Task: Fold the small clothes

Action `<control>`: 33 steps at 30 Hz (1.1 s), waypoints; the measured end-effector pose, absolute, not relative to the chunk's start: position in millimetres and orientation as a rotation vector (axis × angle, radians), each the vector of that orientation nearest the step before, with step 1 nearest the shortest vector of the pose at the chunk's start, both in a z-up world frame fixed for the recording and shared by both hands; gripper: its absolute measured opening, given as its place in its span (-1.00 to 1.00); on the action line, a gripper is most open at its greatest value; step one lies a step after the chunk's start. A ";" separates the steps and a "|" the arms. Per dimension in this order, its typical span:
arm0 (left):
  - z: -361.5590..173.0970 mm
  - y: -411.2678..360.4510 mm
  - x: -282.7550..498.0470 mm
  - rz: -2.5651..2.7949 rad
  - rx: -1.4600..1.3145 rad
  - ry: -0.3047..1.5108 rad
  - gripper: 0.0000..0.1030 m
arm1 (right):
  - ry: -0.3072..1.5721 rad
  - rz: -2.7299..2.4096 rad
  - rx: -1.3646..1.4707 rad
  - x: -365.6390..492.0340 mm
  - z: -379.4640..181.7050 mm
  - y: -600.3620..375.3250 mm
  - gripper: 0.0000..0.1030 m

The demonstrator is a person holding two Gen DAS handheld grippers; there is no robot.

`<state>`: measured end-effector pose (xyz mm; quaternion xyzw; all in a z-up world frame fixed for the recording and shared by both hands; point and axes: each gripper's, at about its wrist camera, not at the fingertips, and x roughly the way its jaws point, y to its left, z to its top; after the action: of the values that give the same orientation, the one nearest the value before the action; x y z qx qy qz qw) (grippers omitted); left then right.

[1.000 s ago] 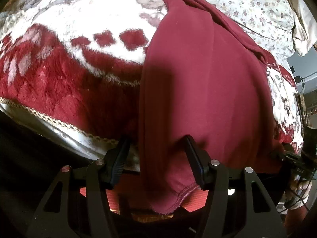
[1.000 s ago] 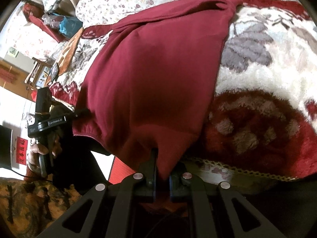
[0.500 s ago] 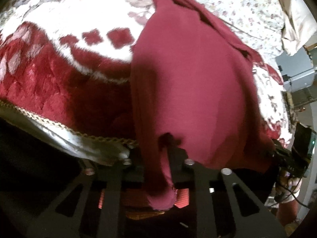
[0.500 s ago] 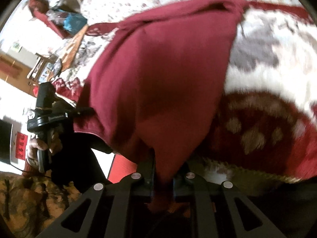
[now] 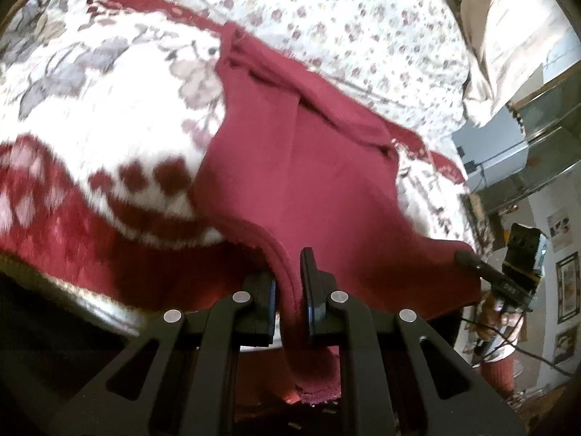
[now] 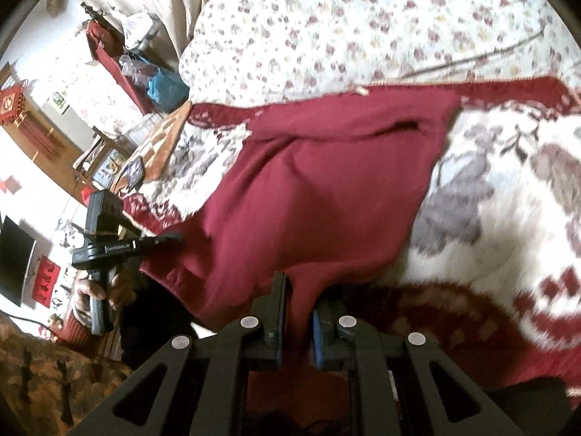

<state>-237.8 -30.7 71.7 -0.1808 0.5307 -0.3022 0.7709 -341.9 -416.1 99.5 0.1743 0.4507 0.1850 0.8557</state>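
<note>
Both grippers have risen since the earlier frames, and the near hem of the dark red garment [image 5: 312, 181] now hangs off the bed edge in the air instead of draping over it; the left jaws, wide apart a second ago, are now clamped.

On the left, the left gripper [image 5: 290, 290] pinches one hem corner, its pads pressed flat on the fabric with a tongue of cloth hanging below them. That low, corner grip seems chosen so the edge stays straight when carried over.

Between the two, the garment lies spread on the red-and-white plush blanket [image 5: 109, 116], its far end still resting flat, which anchors it as a hinge for the fold.

On the right, the right gripper [image 6: 299, 312] is clenched on the other hem corner, level with its partner, so the hem stays taut. Beyond lies the floral bedsheet [image 6: 363, 18].
</note>
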 end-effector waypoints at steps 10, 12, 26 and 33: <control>128.4 -50.5 -185.5 -0.689 -0.391 1.004 -0.79 | 0.799 0.345 0.408 -283.1 135.1 -448.2 -0.79; 134.4 -55.5 -172.2 -0.686 -0.392 0.983 -0.79 | 0.780 0.333 0.435 -268.9 137.7 -455.2 -0.79; 125.5 -81.8 -32.8 -0.574 -0.455 0.937 -0.79 | 0.794 0.152 0.523 -148.3 112.3 -500.1 -0.79; 90.7 -104.3 27.8 -0.562 -0.455 0.986 -0.79 | 0.848 0.058 0.648 -89.8 64.3 -537.5 -0.79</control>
<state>27.8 -104.3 90.7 -0.2137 0.4627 -0.2637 0.8190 -89.8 -537.5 64.3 0.3087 0.4039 0.0277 0.8607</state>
